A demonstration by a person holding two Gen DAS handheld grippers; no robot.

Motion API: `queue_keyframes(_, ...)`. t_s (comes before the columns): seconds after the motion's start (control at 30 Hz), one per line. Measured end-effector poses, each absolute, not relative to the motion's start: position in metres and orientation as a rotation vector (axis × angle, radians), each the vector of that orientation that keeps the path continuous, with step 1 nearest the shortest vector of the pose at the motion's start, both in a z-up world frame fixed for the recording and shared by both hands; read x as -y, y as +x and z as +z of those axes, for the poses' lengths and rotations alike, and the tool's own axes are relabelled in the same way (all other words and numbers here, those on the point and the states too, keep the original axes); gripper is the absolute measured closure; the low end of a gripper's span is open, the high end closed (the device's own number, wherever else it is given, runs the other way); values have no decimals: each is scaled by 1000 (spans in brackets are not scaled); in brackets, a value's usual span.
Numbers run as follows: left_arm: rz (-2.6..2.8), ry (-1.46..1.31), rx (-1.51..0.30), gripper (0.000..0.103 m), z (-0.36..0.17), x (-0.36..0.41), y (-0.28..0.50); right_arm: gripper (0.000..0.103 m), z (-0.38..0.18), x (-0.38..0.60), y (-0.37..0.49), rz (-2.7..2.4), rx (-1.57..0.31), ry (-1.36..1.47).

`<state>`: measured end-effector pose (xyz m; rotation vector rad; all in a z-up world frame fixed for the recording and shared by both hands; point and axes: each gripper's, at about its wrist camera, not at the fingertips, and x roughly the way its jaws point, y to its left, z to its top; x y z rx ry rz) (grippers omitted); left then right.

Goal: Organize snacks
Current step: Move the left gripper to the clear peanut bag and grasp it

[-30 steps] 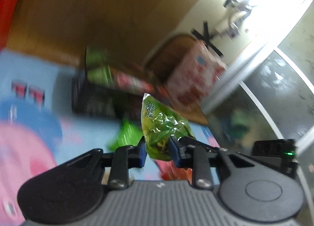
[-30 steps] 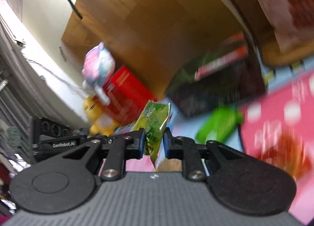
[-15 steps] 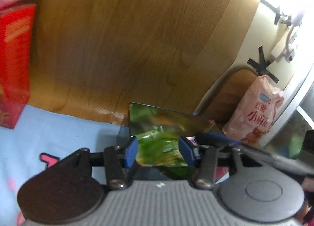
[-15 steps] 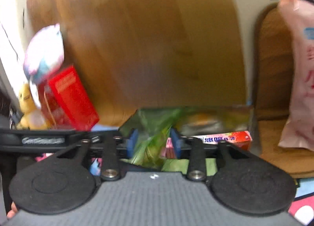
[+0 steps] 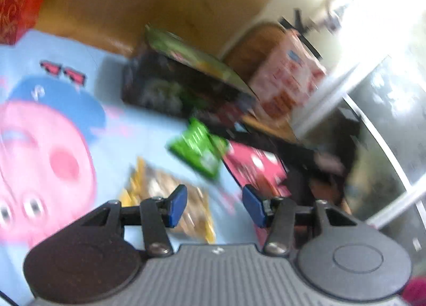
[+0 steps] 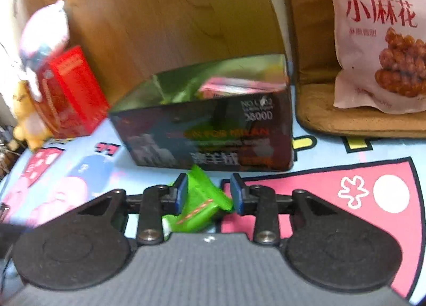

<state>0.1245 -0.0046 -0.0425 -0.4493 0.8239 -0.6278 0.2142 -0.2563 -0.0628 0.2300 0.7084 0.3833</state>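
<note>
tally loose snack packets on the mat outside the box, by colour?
Green: 1, green packet, between the jaws of the right hand-held gripper, which are closing.
Yellow-brown: 1, yellow-brown packet, ahead of the left hand-held gripper.
Total: 2. Left view is blurred; box contents not counted.

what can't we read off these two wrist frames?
- Left wrist view: motion blur. Print on the green packet, the yellow-brown packet and the red packet is unreadable.
- Right wrist view: the dark box walls hide most of its contents; only a pink pack's top shows.
- Right gripper is closing around a green packet; pad contact unclear, and its body covers the packet's near end.
</note>
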Motion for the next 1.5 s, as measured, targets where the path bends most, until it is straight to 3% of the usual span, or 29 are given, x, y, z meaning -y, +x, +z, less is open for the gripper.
queue_keyframes(0.1,-633,-398,-844,56,-47,21,107,59,-67,250,221,430,-731,259)
queue_keyframes(0.23,-545,-294,-864,60,-56,37,101,80,-65,255,209,441,-745,308)
queue_keyframes(0.47,-359,-246,-819,60,-51,17,106,83,-59,263,138,454,-719,268)
queue_keyframes(0.6,-265,-281,-790,59,-53,0,126,92,-66,253,102,467,-723,267)
queue_keyframes(0.87,-217,-411,-785,50,-45,-33,135,86,-60,251,69,503,-671,345)
queue_keyframes(1.03,-251,-417,-783,48,-40,-36,154,82,-62,215,71,537,-686,243)
queue_keyframes(1.23,-333,-341,-850,51,-51,-8,166,75,-68,182,90,525,-667,176)
queue_keyframes(1.3,-352,-319,-850,56,-52,-4,156,75,-69,184,92,529,-666,184)
queue_keyframes(1.5,-431,-336,-870,57,-53,-3,115,76,-67,193,63,548,-653,125)
